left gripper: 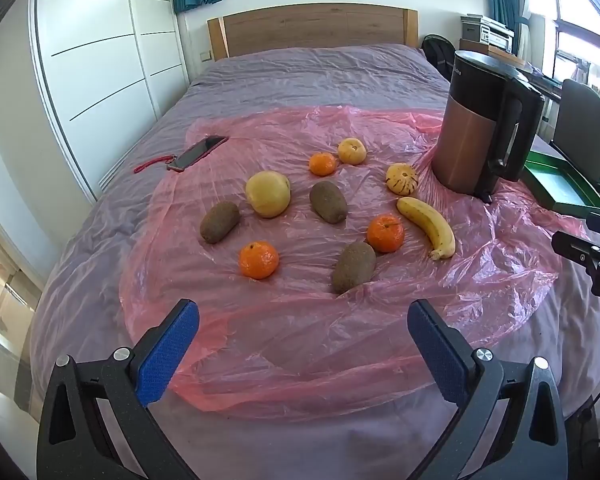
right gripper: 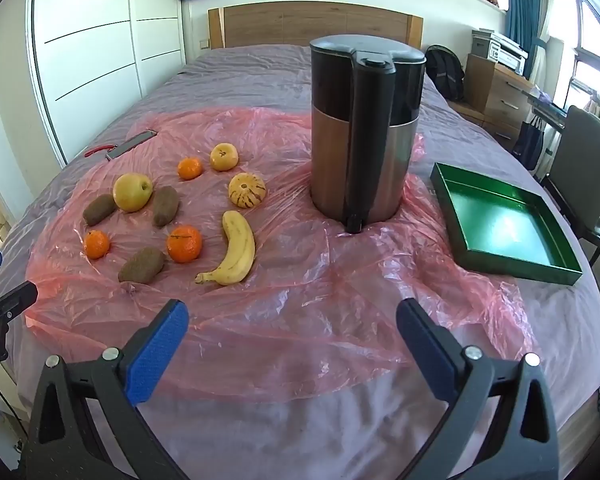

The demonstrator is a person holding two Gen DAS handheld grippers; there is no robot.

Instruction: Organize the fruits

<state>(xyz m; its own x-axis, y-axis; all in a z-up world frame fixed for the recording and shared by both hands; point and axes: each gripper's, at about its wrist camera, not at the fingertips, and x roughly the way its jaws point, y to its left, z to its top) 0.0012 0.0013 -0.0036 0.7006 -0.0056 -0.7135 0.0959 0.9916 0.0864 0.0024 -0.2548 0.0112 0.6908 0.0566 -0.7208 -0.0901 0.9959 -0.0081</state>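
Fruit lies loose on a pink plastic sheet (left gripper: 300,328) on a bed: a banana (left gripper: 427,225), three oranges, the nearest (left gripper: 258,259), three brown kiwis, the nearest (left gripper: 353,267), a large yellow apple (left gripper: 267,193), a small yellow fruit (left gripper: 352,151) and a striped yellow fruit (left gripper: 402,178). The banana (right gripper: 235,249) also shows in the right wrist view. A green tray (right gripper: 504,220) sits empty at the right. My left gripper (left gripper: 303,326) is open and empty, short of the fruit. My right gripper (right gripper: 293,320) is open and empty, near the sheet's front edge.
A tall copper and black kettle (right gripper: 364,132) stands on the sheet between the fruit and the tray. A phone (left gripper: 198,153) with a red cord lies at the sheet's far left. A wardrobe is left of the bed, a chair (right gripper: 584,168) and desk right.
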